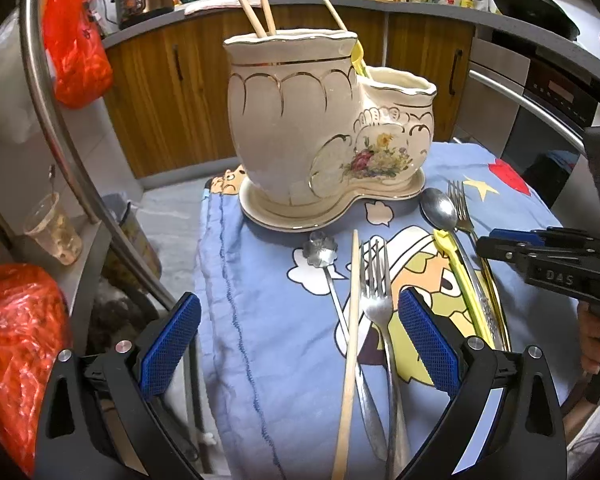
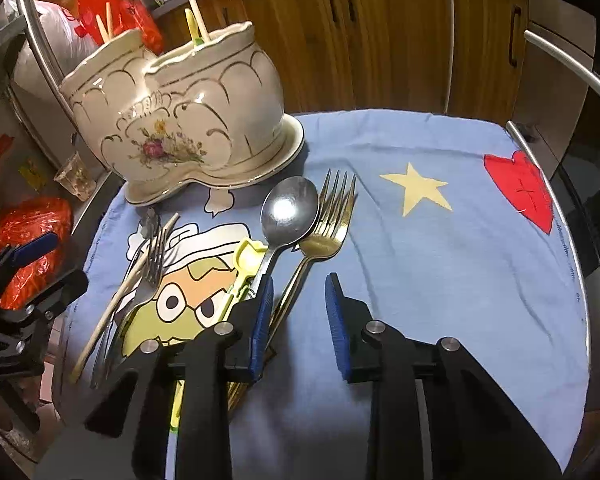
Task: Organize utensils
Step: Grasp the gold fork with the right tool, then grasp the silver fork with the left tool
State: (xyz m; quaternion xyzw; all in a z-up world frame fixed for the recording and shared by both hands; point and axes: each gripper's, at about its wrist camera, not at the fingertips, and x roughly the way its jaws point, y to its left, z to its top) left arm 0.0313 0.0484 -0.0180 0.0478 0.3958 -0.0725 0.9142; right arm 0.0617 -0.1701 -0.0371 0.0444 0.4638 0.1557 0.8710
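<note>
Pads of the right tongs [image 2: 298, 316] sit a narrow gap apart, not clamped on anything. The gold fork [image 2: 328, 236] has its handle running down into that gap, close against the left pad, while the right pad is clear of it over bare cloth [image 2: 420, 240]. Just left of these tongs lie a spoon [image 2: 290, 208] and a yellow tool [image 2: 248, 256], side by side with the fork, heads pointing away. A hand [image 1: 592, 340] grips the tongs' handle at the edge of the left view.

The left tongs [image 1: 300, 340] are spread wide and hold nothing. Between their pads, on the cloth, lie a chopstick [image 1: 352, 320], a steel fork [image 1: 376, 280] and a flower spoon [image 1: 320, 248]. The flower spoon's stem crosses under the chopstick, and the steel fork lies just right of the chopstick, nearer the right pad.

Beyond both tongs, past the heads of the loose utensils, stands the holder [image 1: 300, 120], a cream two-pot piece with gold lines and a flower print, on its own saucer [image 1: 260, 208]. Its taller pot carries two chopsticks [image 1: 248, 12]; a third stick and a yellow piece [image 1: 358, 56] rise where the two pots meet.

Farther off are wooden cabinets [image 1: 172, 92], and red bags [image 1: 76, 40] to the left of the left tongs
</note>
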